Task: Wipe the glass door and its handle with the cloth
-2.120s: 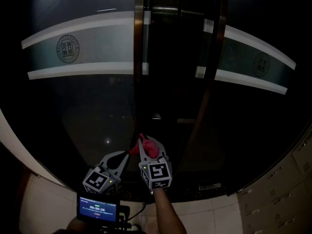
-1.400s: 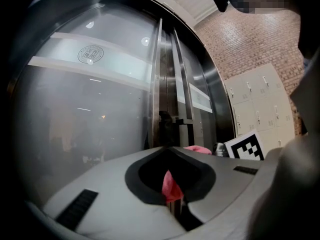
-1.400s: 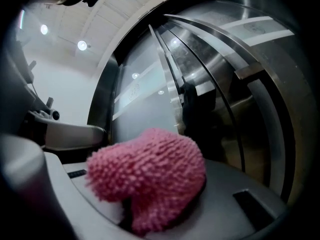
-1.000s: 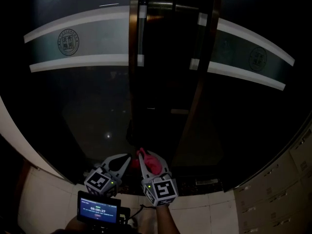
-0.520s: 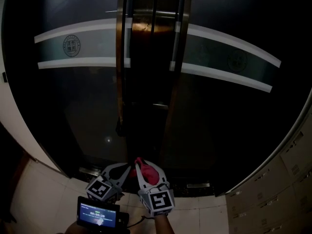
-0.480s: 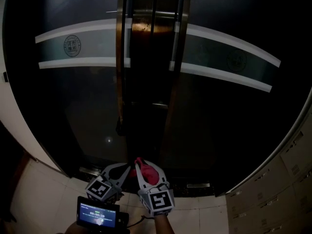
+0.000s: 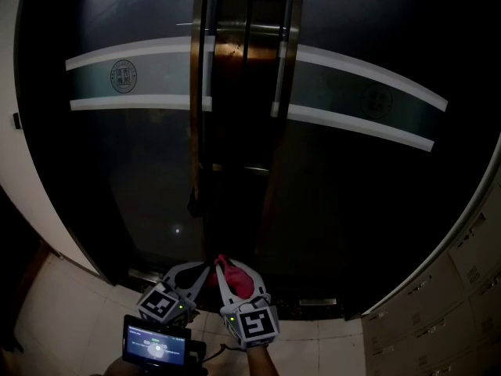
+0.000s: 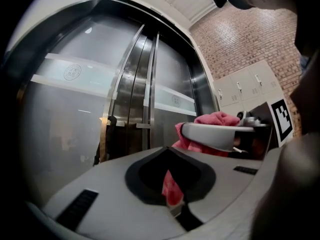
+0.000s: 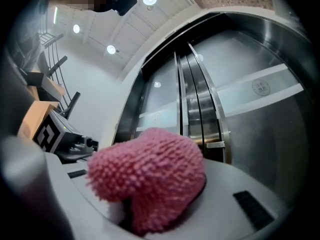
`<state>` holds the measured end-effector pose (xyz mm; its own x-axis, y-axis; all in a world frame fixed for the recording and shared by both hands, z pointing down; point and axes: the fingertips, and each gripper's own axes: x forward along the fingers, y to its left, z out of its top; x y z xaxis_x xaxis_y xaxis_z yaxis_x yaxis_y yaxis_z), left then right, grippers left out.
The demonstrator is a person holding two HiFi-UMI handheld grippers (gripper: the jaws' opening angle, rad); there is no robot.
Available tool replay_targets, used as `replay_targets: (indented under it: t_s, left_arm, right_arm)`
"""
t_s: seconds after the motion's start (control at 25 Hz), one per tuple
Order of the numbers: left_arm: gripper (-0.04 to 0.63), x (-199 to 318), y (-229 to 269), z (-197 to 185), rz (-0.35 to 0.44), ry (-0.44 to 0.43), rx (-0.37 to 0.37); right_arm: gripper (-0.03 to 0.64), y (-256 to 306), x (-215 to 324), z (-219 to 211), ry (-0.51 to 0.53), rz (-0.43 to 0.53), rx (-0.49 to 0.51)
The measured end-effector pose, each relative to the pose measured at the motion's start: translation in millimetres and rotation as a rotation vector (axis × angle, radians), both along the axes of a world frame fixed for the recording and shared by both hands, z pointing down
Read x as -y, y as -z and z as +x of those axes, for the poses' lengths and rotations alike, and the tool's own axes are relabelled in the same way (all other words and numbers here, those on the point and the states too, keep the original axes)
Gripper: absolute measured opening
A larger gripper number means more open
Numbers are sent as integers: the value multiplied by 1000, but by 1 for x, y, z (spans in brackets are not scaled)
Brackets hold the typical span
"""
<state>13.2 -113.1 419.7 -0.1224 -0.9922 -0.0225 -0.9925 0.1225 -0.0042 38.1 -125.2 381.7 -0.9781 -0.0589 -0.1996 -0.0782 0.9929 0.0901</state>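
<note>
Gripping pink cloth (image 7: 239, 280), right tongs (image 7: 228, 271) face glass door's (image 7: 117, 178) seemingly illegible emblem (image 7: 123, 75).

The pink, nubbly cloth (image 7: 239, 280) is held bunched in the right gripper (image 7: 228, 270), low before the doors; a corner is pinched in the left gripper (image 7: 205, 271). The dark glass door (image 7: 141, 178) is crossed by a pale band. A vertical metal handle (image 7: 207, 61) is mounted at its edge.

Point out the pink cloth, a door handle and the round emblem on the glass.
pink cloth (image 9: 150, 179): right gripper view, fuzzy middle.
door handle (image 7: 208, 73): head view, mid-bar.
round emblem (image 7: 124, 75): head view, centre.
</note>
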Motion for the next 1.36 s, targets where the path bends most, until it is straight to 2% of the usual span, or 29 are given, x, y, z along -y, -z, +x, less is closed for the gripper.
replay_targets:
  t_s: [0.56,1.36]
  left_arm:
    - [14,-4,6,-12,13,-12,8]
    - [12,-11,7,-6,8,-21,1]
  right_arm:
    - [55,-4,-1,-13,-27,8,-2]
    - [55,-2,-5,-8,-52,-6,6]
